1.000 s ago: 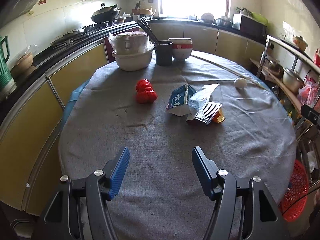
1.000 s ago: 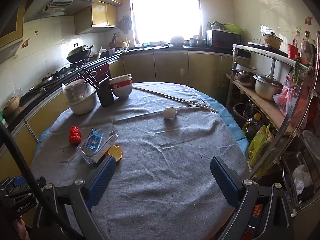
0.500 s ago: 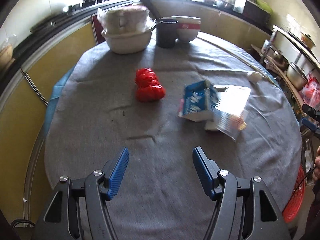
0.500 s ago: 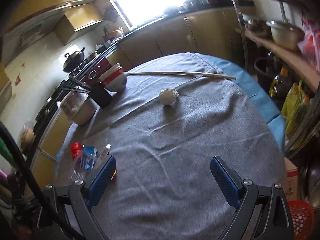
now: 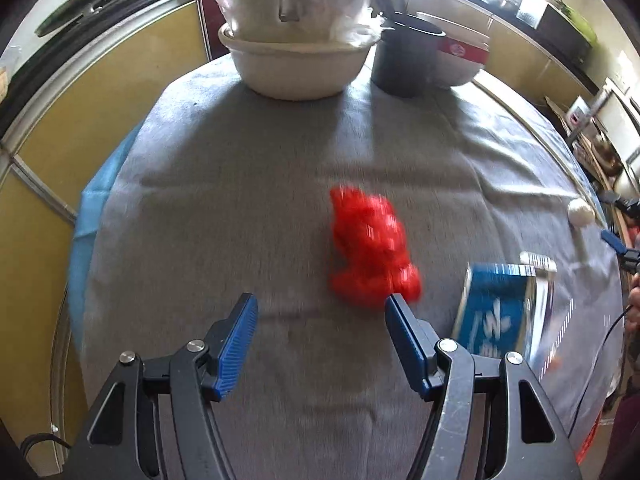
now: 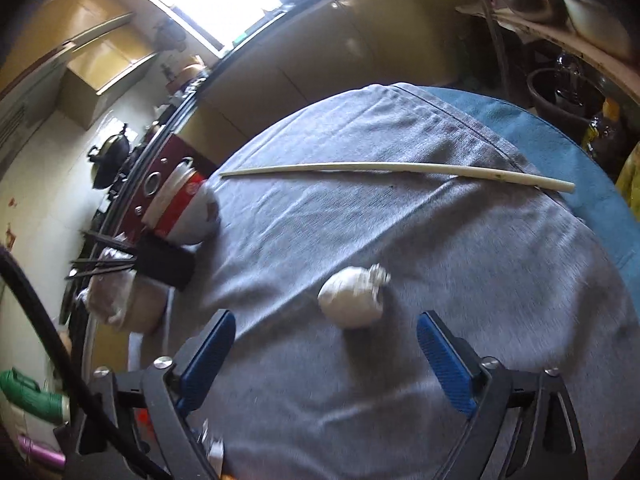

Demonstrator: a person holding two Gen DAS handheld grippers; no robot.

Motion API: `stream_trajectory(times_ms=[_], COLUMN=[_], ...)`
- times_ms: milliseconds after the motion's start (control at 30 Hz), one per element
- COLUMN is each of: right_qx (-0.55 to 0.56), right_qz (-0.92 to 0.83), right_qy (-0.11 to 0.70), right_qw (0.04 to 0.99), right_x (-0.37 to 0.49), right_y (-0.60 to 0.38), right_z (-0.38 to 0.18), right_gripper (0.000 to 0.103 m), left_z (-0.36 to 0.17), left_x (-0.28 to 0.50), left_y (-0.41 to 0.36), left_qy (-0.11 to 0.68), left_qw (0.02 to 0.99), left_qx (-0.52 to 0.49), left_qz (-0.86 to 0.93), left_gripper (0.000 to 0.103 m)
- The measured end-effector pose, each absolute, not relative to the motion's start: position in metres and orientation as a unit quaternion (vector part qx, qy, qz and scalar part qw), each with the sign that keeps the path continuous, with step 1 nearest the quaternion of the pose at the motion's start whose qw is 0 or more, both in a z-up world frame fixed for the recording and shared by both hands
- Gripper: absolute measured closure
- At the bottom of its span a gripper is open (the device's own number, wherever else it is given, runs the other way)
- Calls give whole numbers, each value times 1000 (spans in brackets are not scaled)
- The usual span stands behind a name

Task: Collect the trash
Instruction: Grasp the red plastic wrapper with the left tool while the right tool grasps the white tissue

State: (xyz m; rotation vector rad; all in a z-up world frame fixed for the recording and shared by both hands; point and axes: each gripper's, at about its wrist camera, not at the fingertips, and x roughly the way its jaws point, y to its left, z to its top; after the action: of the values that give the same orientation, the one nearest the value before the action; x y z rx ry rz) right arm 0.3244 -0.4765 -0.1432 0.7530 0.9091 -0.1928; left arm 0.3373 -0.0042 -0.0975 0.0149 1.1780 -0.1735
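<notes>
A: Plainly, left gripper (image 5: 320, 322) hung over the grey-clothed desk (image 5: 224, 208), fingers apart, nothing between them. Red crumpled wrapper (image 5: 370, 250) lay just beyond the right finger's tip, off to that side rather than centred. Blue carton (image 5: 496, 312) sat near it, further right.

B: Right gripper (image 6: 324, 338) likewise: fingers spread, having just been closing a little, still nothing clamped. White crumpled wad (image 6: 354, 296) lay on the cloth just past the tips, roughly between them. Long pale stick (image 6: 400, 170) lay well beyond, toward the far edge.

A: Risks?

B: Both views were smeared. Closing from here, the left could nudge the wrapper aside with one finger, since it sat off-centre. The wad looked round and light; it might roll away or slip out. Either gripper could also pinch the loose cloth and drag it.
</notes>
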Motion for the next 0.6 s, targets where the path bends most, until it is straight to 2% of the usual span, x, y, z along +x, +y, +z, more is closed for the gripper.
stream_trajectory(times_ms=[100, 167, 233, 267, 433, 500, 600], right_qx=[353, 348, 333, 335, 322, 324, 328], right_qz=[-103, -110, -123, -122, -120, -108, -77], right_qy=[457, 465, 459, 458, 448, 443, 431], right_qw=[810, 806, 815, 815, 826, 829, 837], right_x=[343, 351, 355, 357, 348, 340, 322], right_y=[-473, -468, -465, -464, -458, -454, -443], right_z=[-162, -171, -171, -173, -174, -170, -160], right_gripper=[35, 42, 57, 61, 65, 65, 65], left_z=[-102, -107, -113, -115, -121, -126, -128], left_x=[357, 368, 377, 380, 386, 385, 379], left_y=[-10, -16, -21, -24, -30, -31, -34], left_qy=[560, 565, 572, 575, 572, 575, 573], left_qw=[823, 819, 813, 811, 811, 805, 805], left_qx=[-8, -12, -22, -25, -36, -47, -51], left_qz=[-91, -94, -105, -108, -117, -136, -145], left_gripper=[36, 36, 36, 36, 37, 54, 59])
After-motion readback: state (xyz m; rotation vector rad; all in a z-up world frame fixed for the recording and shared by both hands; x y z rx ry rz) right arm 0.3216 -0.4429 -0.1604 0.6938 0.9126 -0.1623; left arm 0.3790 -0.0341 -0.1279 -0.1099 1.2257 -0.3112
